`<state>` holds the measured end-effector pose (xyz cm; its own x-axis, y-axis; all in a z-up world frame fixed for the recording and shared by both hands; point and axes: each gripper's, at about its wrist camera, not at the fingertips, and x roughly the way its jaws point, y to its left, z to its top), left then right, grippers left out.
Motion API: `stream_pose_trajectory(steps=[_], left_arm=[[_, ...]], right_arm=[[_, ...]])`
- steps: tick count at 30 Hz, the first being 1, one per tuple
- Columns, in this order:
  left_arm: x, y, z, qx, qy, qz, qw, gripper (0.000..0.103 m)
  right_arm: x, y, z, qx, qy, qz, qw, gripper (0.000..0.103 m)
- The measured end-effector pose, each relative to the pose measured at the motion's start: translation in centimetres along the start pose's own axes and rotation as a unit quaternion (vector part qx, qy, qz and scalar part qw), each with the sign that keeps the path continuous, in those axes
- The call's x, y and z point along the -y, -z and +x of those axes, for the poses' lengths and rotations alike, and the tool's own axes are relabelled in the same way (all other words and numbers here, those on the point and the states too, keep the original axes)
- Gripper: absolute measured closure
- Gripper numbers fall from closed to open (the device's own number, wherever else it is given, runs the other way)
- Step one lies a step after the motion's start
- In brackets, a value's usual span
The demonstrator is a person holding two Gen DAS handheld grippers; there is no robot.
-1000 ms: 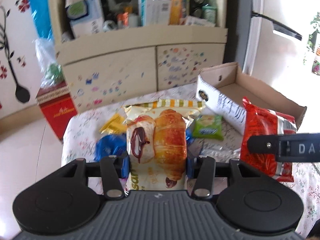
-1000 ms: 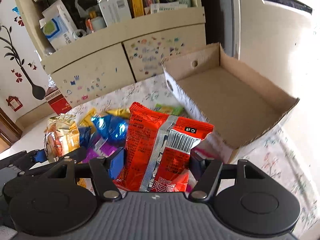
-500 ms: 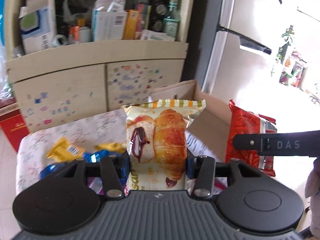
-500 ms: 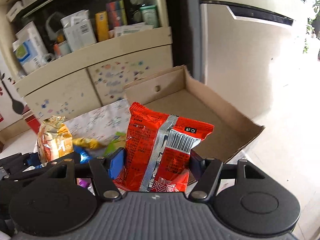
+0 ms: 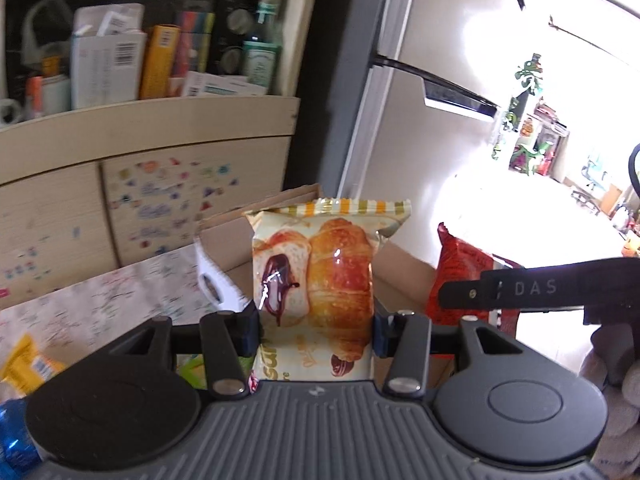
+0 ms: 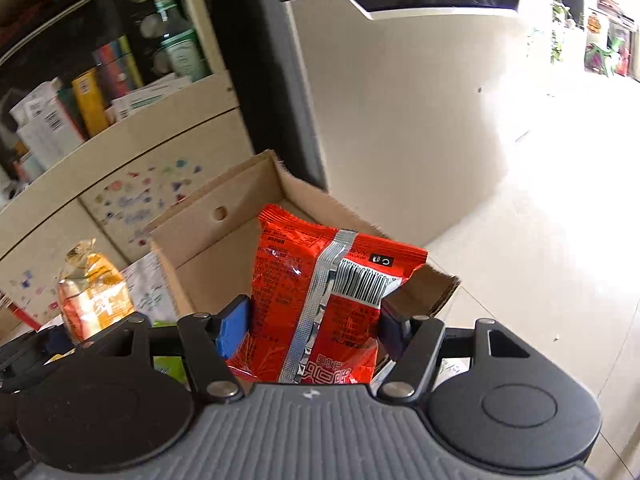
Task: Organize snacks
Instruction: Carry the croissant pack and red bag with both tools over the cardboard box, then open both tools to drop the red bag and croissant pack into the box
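Left gripper (image 5: pixel 316 330) fingers clamped; right gripper (image 6: pixel 312 326) fingers clamped, both angled down

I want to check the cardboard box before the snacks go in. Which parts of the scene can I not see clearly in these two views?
- Brown cardboard box floor: right wrist view, mostly hidden behind the red foil snack packet.
- Same box, left wrist view: hidden behind the cream croissant packet.
- Packet bottoms: covered by each gripper body.
- Small wrappers on the table, left wrist view: blurred, cut off.

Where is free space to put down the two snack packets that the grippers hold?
The cardboard box has a bare floor between its walls. The tablecloth near the yellow packet and blue packet is crowded.
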<state>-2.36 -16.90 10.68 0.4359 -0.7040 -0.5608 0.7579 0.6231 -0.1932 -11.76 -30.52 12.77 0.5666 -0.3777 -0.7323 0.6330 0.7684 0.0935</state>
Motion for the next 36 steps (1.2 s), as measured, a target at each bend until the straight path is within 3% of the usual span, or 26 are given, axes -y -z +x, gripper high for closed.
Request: stream_pose_trajectory(steps=[8, 12, 15, 26, 36], left_arm=[[1.1, -0.8, 4.3, -0.011, 0.022, -0.009, 0.9997, 0.051], [1.0, -0.5, 4.4, -0.003, 0.029, -0.035, 0.999, 0.025], [1.1, -0.8, 3.7, 0.002, 0.024, -0.034, 0.9991, 0.02], [-0.9, -0.4, -1.3, -0.037, -0.026, -0.058, 0.9973, 0.016], [-2.8, 2.7, -6.4, -0.061, -0.068, -0.07, 0.9933, 0.013]], right_arm=[[1.0, -0.9, 0.9, 0.008, 0.017, 0.023, 1.0, 0.031], [1.5, -1.1, 1.3, -0.002, 0.012, 0.038, 0.999, 0.03], [1.3, -1.1, 0.9, 0.004, 0.013, 0.035, 0.999, 0.024], [0.7, -0.5, 0.0, -0.002, -0.044, 0.02, 0.999, 0.021], [-2.3, 2.5, -0.1, -0.048, -0.107, -0.04, 0.992, 0.021]])
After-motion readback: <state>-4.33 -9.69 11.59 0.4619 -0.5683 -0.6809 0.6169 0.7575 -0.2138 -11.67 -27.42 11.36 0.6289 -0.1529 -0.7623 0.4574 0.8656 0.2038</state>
